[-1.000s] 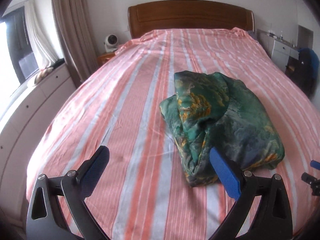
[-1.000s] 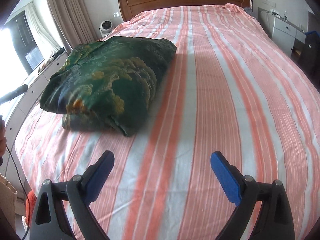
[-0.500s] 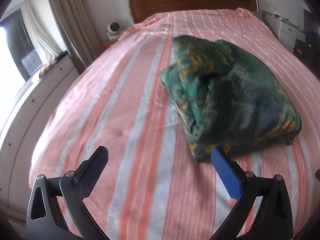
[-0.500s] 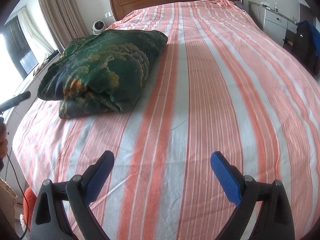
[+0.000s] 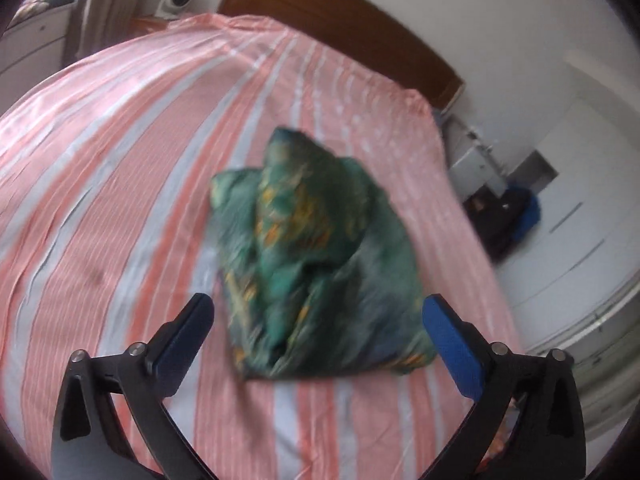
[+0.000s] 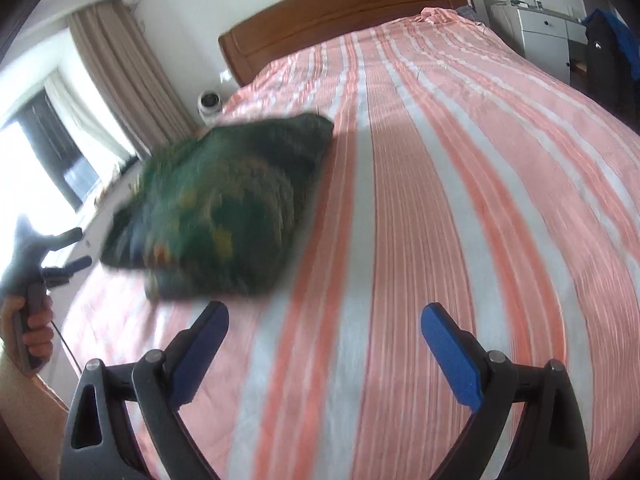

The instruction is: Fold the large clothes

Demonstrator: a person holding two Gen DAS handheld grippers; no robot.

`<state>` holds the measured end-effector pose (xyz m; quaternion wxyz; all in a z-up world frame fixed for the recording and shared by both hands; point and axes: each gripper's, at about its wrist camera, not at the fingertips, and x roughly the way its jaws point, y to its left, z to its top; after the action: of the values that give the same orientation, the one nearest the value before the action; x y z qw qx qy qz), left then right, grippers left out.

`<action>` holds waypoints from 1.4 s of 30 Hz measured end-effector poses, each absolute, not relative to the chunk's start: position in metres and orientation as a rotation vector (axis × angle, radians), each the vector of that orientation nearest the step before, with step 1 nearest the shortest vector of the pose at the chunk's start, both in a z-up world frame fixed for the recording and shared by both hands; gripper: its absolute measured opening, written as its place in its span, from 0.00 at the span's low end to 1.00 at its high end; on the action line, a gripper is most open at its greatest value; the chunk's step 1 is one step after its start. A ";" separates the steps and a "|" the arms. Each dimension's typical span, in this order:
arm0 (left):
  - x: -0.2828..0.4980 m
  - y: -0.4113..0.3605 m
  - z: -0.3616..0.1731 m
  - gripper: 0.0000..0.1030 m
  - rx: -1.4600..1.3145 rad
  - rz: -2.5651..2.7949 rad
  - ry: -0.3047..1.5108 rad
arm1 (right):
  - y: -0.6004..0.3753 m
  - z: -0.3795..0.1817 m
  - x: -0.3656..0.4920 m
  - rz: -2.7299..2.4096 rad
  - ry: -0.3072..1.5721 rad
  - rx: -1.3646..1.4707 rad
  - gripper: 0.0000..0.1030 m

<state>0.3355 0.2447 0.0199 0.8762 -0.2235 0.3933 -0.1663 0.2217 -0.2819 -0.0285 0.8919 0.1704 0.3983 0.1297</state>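
Now the left tool (image 5: 318, 320) is seen tilted and raised compared with half a second ago, so that the headboard (image 5: 344, 26) slants across the top of its view and the white drawers (image 5: 576, 216) at the bed's far side are brought in. Its jaws are spread wide with nothing between them, just as they were a second ago. The folded green garment (image 5: 316, 256) is found on the striped bed (image 5: 120, 184), blurred by motion, its near edge lying just beyond the blue pads (image 5: 450, 338) and centred between them, where earlier it sat to the right. From the right wrist view the right tool (image 6: 324, 326) is likewise held wide apart and empty over bare sheet, and the garment (image 6: 220, 216) is shown closer to its left pad than before, to the left of the gap. The left tool's handle (image 6: 28, 276) is now visible at the left margin, gripped by a hand (image 6: 30, 320), where only a tip showed earlier. No container is seen; the garment is carried by the bed alone.
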 end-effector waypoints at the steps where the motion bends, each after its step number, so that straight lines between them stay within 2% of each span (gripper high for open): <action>1: 0.350 0.237 0.023 1.00 -0.436 -0.401 0.840 | -0.286 -0.019 0.236 0.297 0.806 0.399 0.94; 3: 0.375 0.223 0.010 1.00 -0.353 -0.425 0.905 | -0.288 -0.004 0.272 0.352 0.794 0.484 0.94; 6: 0.404 0.222 -0.044 1.00 -0.352 -0.373 1.042 | -0.278 -0.010 0.329 0.447 0.879 0.561 0.94; 11: 0.429 0.239 -0.129 1.00 -0.487 -0.365 1.176 | -0.239 -0.072 0.394 0.568 1.063 0.592 0.95; 12: 0.431 0.239 -0.139 1.00 -0.511 -0.379 1.178 | -0.229 -0.088 0.400 0.594 1.102 0.614 0.95; 13: 0.433 0.238 -0.147 1.00 -0.521 -0.386 1.183 | -0.220 -0.103 0.408 0.610 1.138 0.631 1.00; 18: 0.444 0.232 -0.172 1.00 -0.585 -0.459 1.201 | -0.200 -0.141 0.437 0.676 1.187 0.812 0.99; 20: 0.447 0.223 -0.172 0.99 -0.562 -0.432 1.218 | -0.188 -0.133 0.445 0.675 1.194 0.720 0.87; 21: 0.446 0.216 -0.167 0.96 -0.529 -0.417 1.215 | -0.178 -0.123 0.446 0.654 1.196 0.613 0.81; 23: 0.440 0.204 -0.150 0.70 -0.463 -0.376 1.177 | -0.161 -0.102 0.443 0.638 1.172 0.443 0.73; 25: 0.432 0.199 -0.126 0.61 -0.432 -0.364 1.124 | -0.147 -0.077 0.431 0.629 1.102 0.305 0.66; 29: 0.417 0.195 -0.083 0.59 -0.428 -0.415 1.044 | -0.140 -0.019 0.402 0.658 0.911 0.212 0.64; 33: 0.408 0.182 -0.048 0.59 -0.380 -0.448 0.962 | -0.156 0.020 0.391 0.693 0.830 0.231 0.64; 34: 0.410 0.178 -0.044 0.61 -0.366 -0.448 0.943 | -0.160 0.024 0.393 0.702 0.827 0.235 0.64; 35: 0.413 0.174 -0.045 0.66 -0.362 -0.444 0.931 | -0.164 0.026 0.395 0.707 0.828 0.252 0.64; 36: 0.416 0.170 -0.050 0.70 -0.365 -0.433 0.931 | -0.171 0.024 0.398 0.708 0.830 0.282 0.65; 37: 0.420 0.168 -0.060 0.81 -0.362 -0.415 0.938 | -0.180 0.020 0.401 0.711 0.846 0.316 0.70; 38: 0.420 0.168 -0.074 0.87 -0.358 -0.391 0.950 | -0.187 0.011 0.404 0.705 0.877 0.358 0.75; 40: 0.418 0.171 -0.098 0.87 -0.333 -0.338 0.990 | -0.201 -0.008 0.406 0.637 0.930 0.385 0.97; 42: 0.394 0.172 -0.110 0.87 -0.288 -0.308 0.970 | -0.211 -0.018 0.392 0.559 0.918 0.306 0.98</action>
<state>0.3944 0.1721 -0.1099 0.8634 -0.1373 0.4626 -0.1471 0.3916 -0.2109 -0.0178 0.8478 0.1452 0.4356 0.2653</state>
